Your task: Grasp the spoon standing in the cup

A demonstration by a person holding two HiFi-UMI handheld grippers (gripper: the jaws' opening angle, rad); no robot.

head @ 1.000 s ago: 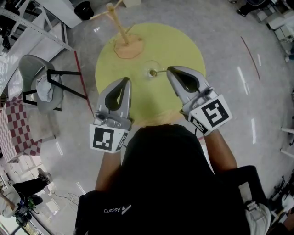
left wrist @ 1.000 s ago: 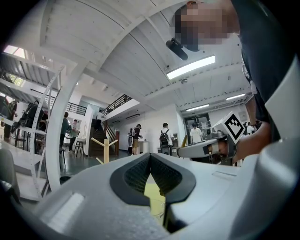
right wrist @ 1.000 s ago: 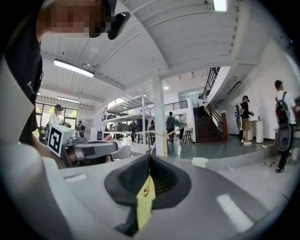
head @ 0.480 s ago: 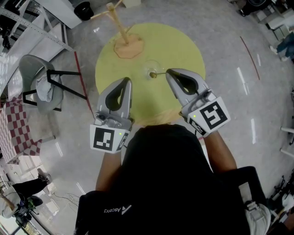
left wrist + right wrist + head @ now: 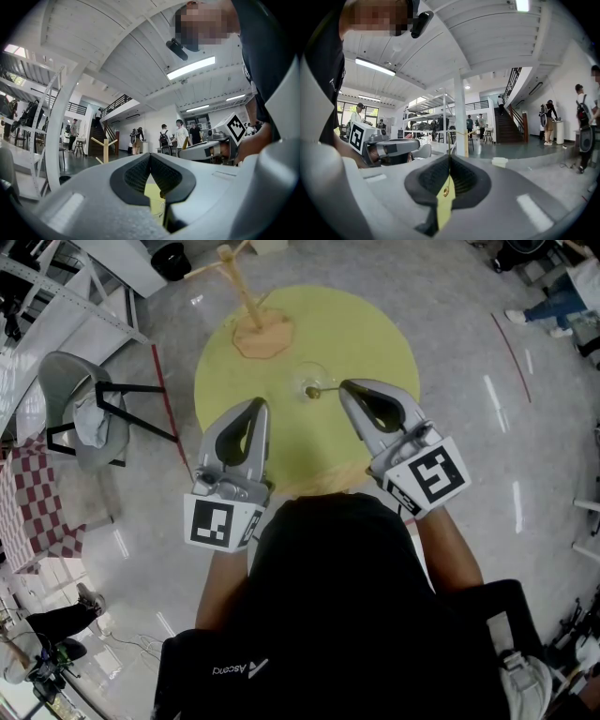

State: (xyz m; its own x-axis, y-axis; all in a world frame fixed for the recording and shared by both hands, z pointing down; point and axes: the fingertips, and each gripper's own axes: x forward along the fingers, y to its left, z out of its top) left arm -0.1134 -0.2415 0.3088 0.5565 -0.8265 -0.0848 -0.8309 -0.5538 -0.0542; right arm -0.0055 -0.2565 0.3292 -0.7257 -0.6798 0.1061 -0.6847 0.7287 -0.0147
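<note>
A clear glass cup (image 5: 307,376) stands on the round yellow table (image 5: 375,343). A bronze spoon (image 5: 321,390) has its rounded end at the cup's near rim, and its thin handle runs right to my right gripper (image 5: 344,386). That gripper's jaws are shut on the handle tip. In the right gripper view the jaws (image 5: 450,158) meet at the tip, and a small golden bit of the spoon (image 5: 446,191) shows in the gap. My left gripper (image 5: 259,403) hangs over the table's near left part, shut with nothing in it (image 5: 150,155), a hand's width left of the cup.
A wooden peg stand (image 5: 248,306) on an octagonal base (image 5: 262,337) is at the table's far left. A grey chair (image 5: 84,413) stands on the floor to the left. A red line (image 5: 167,390) runs along the floor beside the table. People stand far off in the hall.
My right gripper has slid slightly toward me and to the left, and the spoon's rounded end has shifted a little with it. The left gripper has not moved.
</note>
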